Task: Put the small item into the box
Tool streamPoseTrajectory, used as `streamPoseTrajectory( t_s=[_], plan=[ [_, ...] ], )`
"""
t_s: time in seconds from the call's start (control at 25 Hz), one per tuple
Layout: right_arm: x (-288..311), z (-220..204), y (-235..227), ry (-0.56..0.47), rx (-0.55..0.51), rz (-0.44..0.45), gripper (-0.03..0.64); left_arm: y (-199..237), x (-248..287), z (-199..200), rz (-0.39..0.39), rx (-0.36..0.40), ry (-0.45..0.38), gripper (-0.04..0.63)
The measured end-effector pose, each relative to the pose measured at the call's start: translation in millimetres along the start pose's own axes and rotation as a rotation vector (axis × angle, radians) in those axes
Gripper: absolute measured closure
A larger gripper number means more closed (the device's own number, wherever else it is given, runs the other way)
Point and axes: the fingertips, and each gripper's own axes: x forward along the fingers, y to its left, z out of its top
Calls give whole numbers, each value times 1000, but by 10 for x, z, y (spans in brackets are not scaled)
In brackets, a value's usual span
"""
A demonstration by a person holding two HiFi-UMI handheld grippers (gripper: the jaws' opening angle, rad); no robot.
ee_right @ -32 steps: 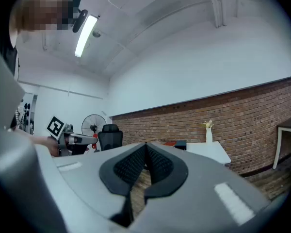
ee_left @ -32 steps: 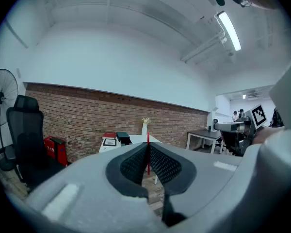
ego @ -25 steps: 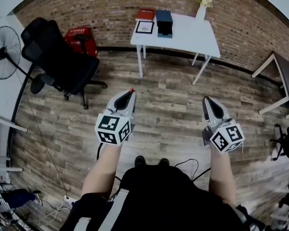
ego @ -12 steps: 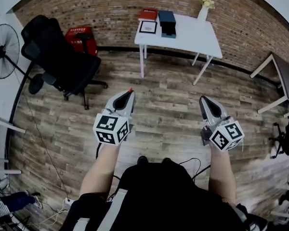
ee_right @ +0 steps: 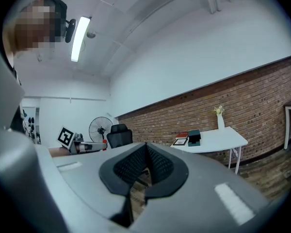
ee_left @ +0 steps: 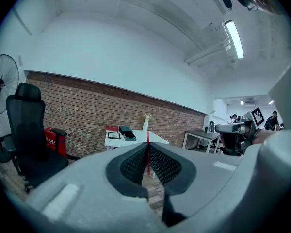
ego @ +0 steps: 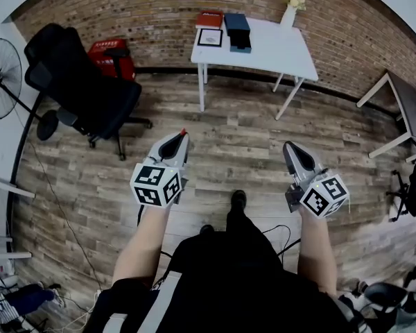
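Red and thin, the small item (ee_left: pixel 148 154) is sitting pinched upright between the closed jaws of my left gripper (ego: pixel 182 137). I am holding my right gripper (ee_right: pixel 146 144) beside it with its jaws pressed together on nothing. I am standing on the wooden floor (ego: pixel 249 151), well apart from the white table (ego: pixel 277 50) by the brick wall. A dark box (ego: pixel 236 28) is lying on that table's far end, between a framed picture (ego: pixel 209 38) and a white vase (ego: pixel 289 14).
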Motion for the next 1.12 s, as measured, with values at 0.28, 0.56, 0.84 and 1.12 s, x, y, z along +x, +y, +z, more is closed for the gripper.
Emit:
streamPoseTrajectory(
  t_s=[0.28, 0.56, 0.84, 1.12],
  plan=[
    [325, -48, -489, 7, 13, 2, 615, 41, 599, 13, -16, 7, 35, 578],
    [780, 44, -1273, 18, 38, 21, 615, 56, 1525, 105, -19, 17, 72, 578],
    [1194, 174, -2094, 30, 62, 58, 615, -19, 2424, 309, -7, 46, 87, 578],
    [1431, 338, -2573, 28, 85, 99, 615, -79, 3012, 449, -1, 19, 82, 578]
  ],
)
